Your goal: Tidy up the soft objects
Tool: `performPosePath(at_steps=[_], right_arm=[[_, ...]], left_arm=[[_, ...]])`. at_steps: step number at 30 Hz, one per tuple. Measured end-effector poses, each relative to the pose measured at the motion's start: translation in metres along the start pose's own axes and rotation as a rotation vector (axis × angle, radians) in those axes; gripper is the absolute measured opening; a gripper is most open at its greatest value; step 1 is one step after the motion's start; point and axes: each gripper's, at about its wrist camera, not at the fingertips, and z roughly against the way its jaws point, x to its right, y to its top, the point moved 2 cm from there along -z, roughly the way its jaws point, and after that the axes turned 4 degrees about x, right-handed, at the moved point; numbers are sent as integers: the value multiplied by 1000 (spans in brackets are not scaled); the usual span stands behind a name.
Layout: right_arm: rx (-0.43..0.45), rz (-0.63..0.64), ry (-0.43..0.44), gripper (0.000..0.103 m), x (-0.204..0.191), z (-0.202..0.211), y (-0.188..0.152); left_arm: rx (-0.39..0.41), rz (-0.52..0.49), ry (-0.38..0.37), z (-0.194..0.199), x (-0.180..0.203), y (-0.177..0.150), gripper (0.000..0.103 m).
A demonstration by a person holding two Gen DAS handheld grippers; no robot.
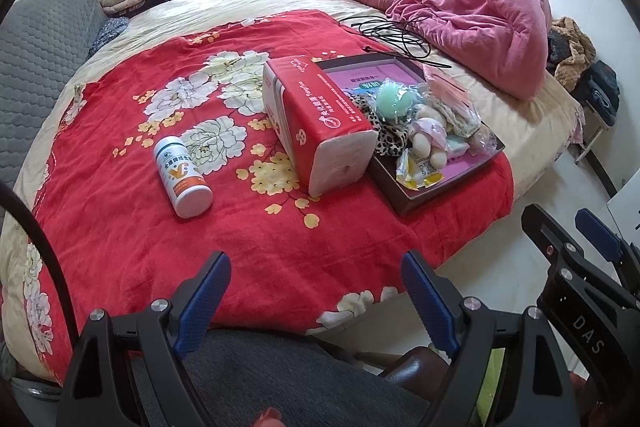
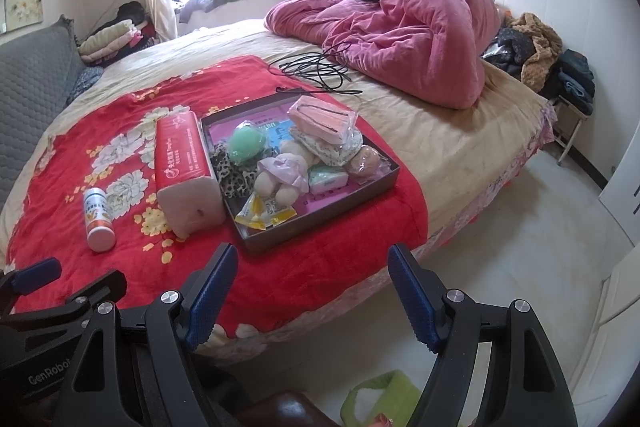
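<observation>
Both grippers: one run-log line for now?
left gripper: open, empty | right gripper: open, empty | tissue pack: beside tray

Red floral blanket [image 1: 280, 235], pink quilt [image 1: 480, 15] (crumpled)

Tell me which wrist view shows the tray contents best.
Right wrist: the tray lies open to the camera, all items visible. In the left wrist view the tissue pack covers its near-left part.

wrist views angled down, sharing bed [image 1: 132, 227]
</observation>
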Motion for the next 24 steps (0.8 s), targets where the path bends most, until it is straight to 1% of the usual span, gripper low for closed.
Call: performPosePath(at_steps=[9,20,24], right_arm=[[-10,8,10,78,-2,-2,-1],[-17,11,16,78,-3,-4,-2],[-17,17,21,78,-5,-4,-3]], left_arm=[[-9,-1,-12,0,1,-2,86],[-10,-6,-2,0,0,-4,86],[-7,3,-35,0,-2,-6,86]])
